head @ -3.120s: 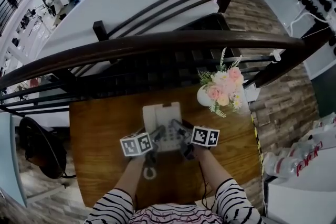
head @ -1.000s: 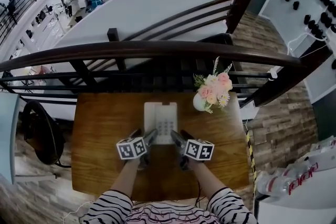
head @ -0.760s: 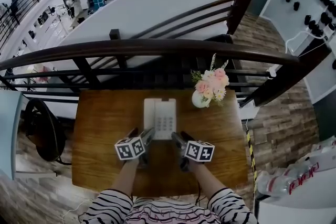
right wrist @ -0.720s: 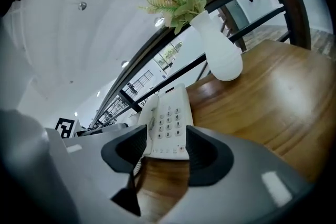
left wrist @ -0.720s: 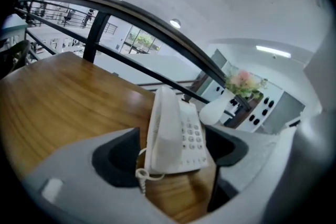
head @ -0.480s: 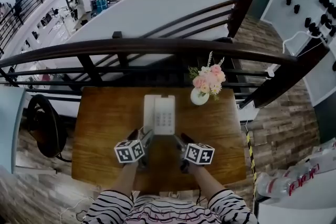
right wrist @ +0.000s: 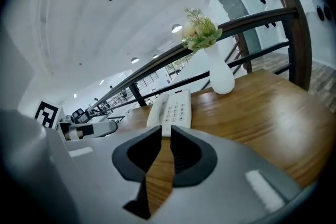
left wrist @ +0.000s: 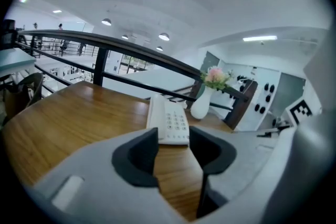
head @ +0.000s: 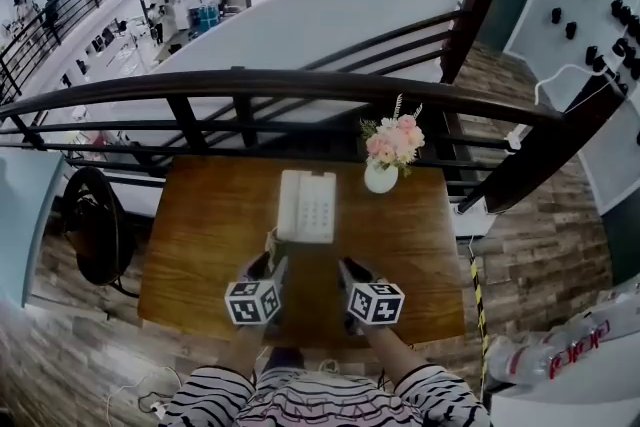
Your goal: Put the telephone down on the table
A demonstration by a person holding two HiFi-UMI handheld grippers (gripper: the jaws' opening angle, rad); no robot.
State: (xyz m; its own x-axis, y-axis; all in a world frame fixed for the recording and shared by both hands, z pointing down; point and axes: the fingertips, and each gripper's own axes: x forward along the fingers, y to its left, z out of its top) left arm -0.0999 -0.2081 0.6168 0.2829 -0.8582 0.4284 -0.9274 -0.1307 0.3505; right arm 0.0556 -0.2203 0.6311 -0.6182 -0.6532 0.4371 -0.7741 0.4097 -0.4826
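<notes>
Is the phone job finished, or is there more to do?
It looks finished: the telephone lies flat on the table beside the flower vase. Nothing is in hand: the left gripper and right gripper hover short of it, and their jaws have just been closing with nothing between them. Nothing seems left.

Telephone (head: 306,206) lies on table (head: 200,240), vase (head: 381,177) beside it.

glossy wooden table (head: 200,235), smooth plastic telephone (head: 307,206), glossy white vase (head: 380,178).
</notes>
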